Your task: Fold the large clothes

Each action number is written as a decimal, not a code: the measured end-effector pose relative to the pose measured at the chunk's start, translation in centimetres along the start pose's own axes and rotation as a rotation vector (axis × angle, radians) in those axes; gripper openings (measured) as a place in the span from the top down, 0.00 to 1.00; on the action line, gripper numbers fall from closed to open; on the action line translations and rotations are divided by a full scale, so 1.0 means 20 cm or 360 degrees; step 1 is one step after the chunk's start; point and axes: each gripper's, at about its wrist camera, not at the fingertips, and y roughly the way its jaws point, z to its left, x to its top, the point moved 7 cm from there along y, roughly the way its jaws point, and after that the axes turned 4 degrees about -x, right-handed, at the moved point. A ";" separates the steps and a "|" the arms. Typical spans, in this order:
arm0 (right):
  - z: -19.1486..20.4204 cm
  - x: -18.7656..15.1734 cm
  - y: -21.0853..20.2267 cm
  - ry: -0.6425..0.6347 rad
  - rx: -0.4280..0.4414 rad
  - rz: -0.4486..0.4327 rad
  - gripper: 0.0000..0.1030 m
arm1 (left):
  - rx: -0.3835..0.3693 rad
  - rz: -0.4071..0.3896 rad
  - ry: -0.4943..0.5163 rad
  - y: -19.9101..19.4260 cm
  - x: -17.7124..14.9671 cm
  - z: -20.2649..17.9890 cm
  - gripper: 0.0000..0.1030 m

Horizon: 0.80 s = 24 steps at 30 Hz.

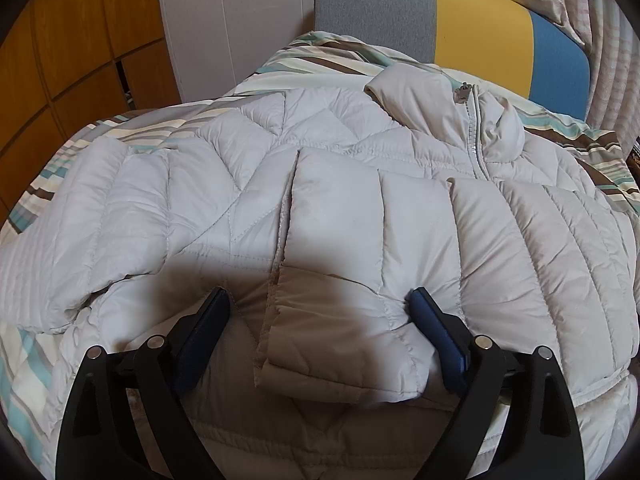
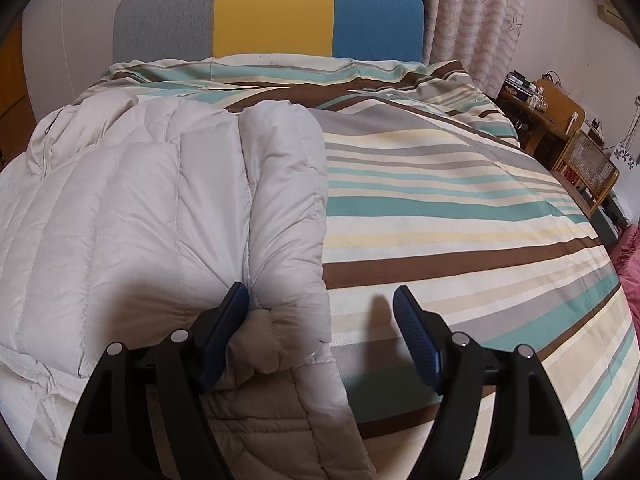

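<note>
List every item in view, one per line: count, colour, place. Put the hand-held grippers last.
Puffer jacket: one, pale grey, lying zipped on the bed, sleeves folded across its front.
Striped bedcover: one, cream with teal, brown and grey stripes, under the jacket.
Headboard: one, grey, yellow and blue panels, at the far end of the bed.
Curtain: one, pale pink pattern, right of the headboard.
Wooden cabinet: one, brown, far right, with small clutter on top.
Wardrobe: one, orange-brown, far left.
Left hand-held gripper: one, black with blue pads, open over a folded sleeve.
Right hand-held gripper: one, same colours, open at the jacket's right edge.
</note>
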 end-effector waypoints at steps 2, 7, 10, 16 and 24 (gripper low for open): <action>-0.02 0.01 -0.01 0.0024 0.0037 -0.0006 0.27 | 0.0000 0.0001 0.0000 0.00 0.00 0.00 0.12; -0.03 0.09 -0.23 0.0050 0.0159 -0.0253 0.30 | 0.0003 -0.0001 0.0003 0.00 0.00 0.00 0.11; 0.09 0.14 -0.32 -0.0081 0.0276 -0.0326 0.51 | 0.0004 0.0000 0.0003 0.00 0.00 0.01 0.11; 0.23 0.07 -0.07 -0.0192 0.0304 -0.0045 0.72 | -0.0005 0.0000 0.0004 0.01 0.01 0.01 0.07; 0.28 0.03 -0.02 -0.0310 0.0182 -0.0101 0.71 | -0.0032 0.0000 -0.0015 0.00 0.01 0.01 0.03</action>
